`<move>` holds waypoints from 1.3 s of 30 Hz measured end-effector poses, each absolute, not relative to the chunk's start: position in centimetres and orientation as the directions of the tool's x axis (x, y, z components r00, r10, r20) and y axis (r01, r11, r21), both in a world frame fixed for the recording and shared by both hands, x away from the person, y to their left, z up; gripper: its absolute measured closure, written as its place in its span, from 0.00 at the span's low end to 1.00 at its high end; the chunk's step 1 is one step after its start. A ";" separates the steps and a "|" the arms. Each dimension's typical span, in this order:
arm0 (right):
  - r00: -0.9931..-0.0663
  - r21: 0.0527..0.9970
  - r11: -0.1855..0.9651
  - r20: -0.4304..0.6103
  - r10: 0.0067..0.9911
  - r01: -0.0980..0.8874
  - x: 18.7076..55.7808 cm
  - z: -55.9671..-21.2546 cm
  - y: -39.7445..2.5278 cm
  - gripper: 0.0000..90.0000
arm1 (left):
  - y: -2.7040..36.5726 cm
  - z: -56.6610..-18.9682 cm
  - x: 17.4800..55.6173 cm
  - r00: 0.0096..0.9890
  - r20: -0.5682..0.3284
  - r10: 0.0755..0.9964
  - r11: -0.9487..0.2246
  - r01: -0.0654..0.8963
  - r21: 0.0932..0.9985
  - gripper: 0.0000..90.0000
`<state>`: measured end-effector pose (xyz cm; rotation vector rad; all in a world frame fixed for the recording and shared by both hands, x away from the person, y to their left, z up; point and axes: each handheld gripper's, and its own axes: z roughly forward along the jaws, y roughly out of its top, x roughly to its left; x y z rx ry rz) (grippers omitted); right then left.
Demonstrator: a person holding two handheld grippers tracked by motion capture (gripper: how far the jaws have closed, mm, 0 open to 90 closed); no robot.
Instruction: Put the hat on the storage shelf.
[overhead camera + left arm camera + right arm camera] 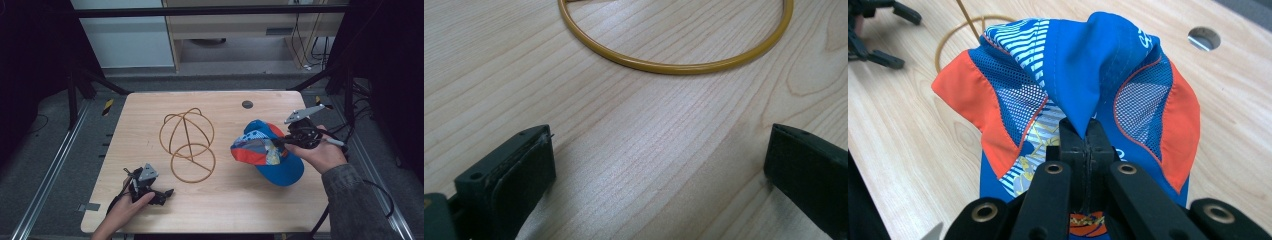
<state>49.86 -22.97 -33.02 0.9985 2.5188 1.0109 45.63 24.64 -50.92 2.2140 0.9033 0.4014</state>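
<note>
Now I have the right gripper (281,142) with fingers clamped on a fold of the cap (267,157), lifted over the bench (225,200) right of the wire stand (187,145). Left gripper (159,192) rests nearby, fingers apart. Next, I judge, the cap must go over the stand's dome.

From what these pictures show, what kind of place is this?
Probably a lab or recording workspace, not a home: a bare wooden table inside a black metal frame, with cables on the grey floor and hand-held grippers, the right gripper pinching a cap.
</note>
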 end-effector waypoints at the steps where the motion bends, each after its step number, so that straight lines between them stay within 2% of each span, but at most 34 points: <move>1: -0.734 0.691 0.519 0.025 0.679 0.503 49.7 -32.5 -22.9 1.00 | 24.6 -50.9 45.6 0.709 0.020 0.705 -0.510 0.488 0.708 0.00; 39: -0.772 0.778 0.506 -0.042 0.635 0.374 49.1 -25.3 -20.4 1.00 | 24.5 -50.9 45.6 0.700 0.017 0.714 -0.501 0.494 0.710 0.00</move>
